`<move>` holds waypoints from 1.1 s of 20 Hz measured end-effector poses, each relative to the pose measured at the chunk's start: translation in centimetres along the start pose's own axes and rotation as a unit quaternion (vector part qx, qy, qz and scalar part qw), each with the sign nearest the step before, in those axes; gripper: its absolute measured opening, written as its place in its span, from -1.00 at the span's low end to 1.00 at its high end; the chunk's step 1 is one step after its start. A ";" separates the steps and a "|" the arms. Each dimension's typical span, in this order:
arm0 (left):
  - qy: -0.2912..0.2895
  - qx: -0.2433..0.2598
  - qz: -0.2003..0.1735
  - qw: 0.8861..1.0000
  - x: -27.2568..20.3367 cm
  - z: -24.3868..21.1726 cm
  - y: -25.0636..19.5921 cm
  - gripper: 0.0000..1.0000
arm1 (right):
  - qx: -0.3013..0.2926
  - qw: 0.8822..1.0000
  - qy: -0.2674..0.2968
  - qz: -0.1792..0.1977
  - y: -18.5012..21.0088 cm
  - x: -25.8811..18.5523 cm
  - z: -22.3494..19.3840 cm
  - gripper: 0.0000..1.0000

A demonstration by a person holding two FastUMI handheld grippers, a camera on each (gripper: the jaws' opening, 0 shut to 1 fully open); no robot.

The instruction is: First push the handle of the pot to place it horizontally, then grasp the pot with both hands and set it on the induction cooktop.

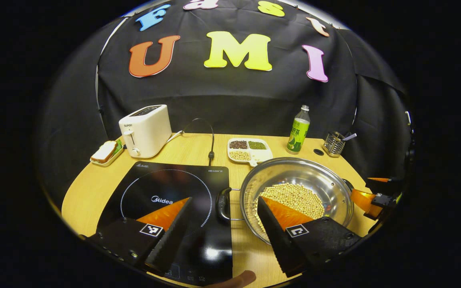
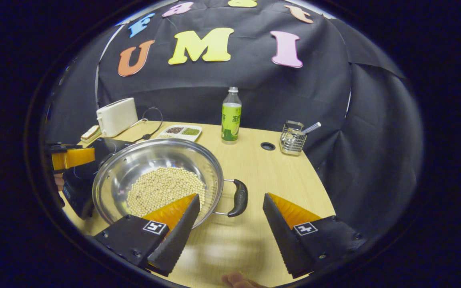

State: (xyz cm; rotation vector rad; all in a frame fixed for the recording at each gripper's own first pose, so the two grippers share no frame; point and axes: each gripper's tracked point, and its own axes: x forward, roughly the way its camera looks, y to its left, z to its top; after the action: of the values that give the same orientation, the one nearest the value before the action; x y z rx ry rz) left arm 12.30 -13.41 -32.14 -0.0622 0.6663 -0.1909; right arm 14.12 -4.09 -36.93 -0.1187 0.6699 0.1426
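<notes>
A steel pot (image 1: 297,194) holding pale soybeans sits on the wooden table just right of the black induction cooktop (image 1: 166,204). Its left black handle (image 1: 223,203) overhangs the cooktop's edge and lies between the spread fingers of my left gripper (image 1: 224,210), which is open. In the right gripper view the pot (image 2: 156,180) is at left, and its right handle (image 2: 239,198) sits between the fingers of my right gripper (image 2: 230,202), also open. Each gripper appears far off in the other's view, at the pot's opposite side.
At the back stand a white toaster (image 1: 145,130), a plate with a sandwich (image 1: 105,153), a divided tray of beans (image 1: 249,150), a green bottle (image 1: 298,132) and a wire holder (image 1: 333,143). A black cable (image 1: 210,136) runs to the cooktop. A round hole (image 2: 267,146) is in the tabletop.
</notes>
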 end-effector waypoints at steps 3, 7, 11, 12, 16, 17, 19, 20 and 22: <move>0.015 0.008 -0.004 1.000 1.1 -0.7 -0.3 0.91 | -0.001 1.000 0.001 -0.019 -0.6 1.3 0.4 1.00; 0.031 0.011 -0.008 0.999 2.8 -1.4 -0.7 0.87 | 0.001 1.000 0.007 -0.009 0.1 2.5 0.5 1.00; 0.039 0.021 -0.014 0.999 4.0 -1.4 -1.1 0.74 | 0.007 1.000 0.021 -0.001 0.3 3.9 0.1 0.94; 0.044 0.016 -0.016 0.999 4.2 -1.6 -1.2 0.67 | 0.010 1.000 0.023 0.001 0.4 4.2 0.1 0.91; 0.047 0.014 -0.011 0.999 5.0 -1.6 -0.9 0.42 | 0.015 1.000 0.026 0.006 0.6 4.9 -0.1 0.72; 0.050 0.014 -0.012 0.999 5.3 -1.8 -0.9 0.43 | 0.016 0.999 0.028 0.006 0.7 5.0 -0.2 0.63; 0.073 0.010 -0.014 0.997 5.8 -3.1 -0.9 0.67 | 0.019 0.999 0.033 0.006 0.8 5.2 -0.4 0.63; 0.077 0.010 -0.007 0.997 5.8 -3.2 -0.7 0.42 | 0.019 0.999 0.033 0.003 0.7 5.4 -0.4 0.56; 0.071 0.011 -0.010 0.997 6.5 -3.3 -1.0 0.31 | 0.017 0.999 0.030 -0.004 0.4 5.6 -0.3 0.52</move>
State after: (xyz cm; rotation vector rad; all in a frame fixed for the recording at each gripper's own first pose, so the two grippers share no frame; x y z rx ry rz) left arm 15.10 -15.60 -38.54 -0.0348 0.8047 -0.2240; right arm 18.15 -3.27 -40.70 -0.0937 0.7310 0.1203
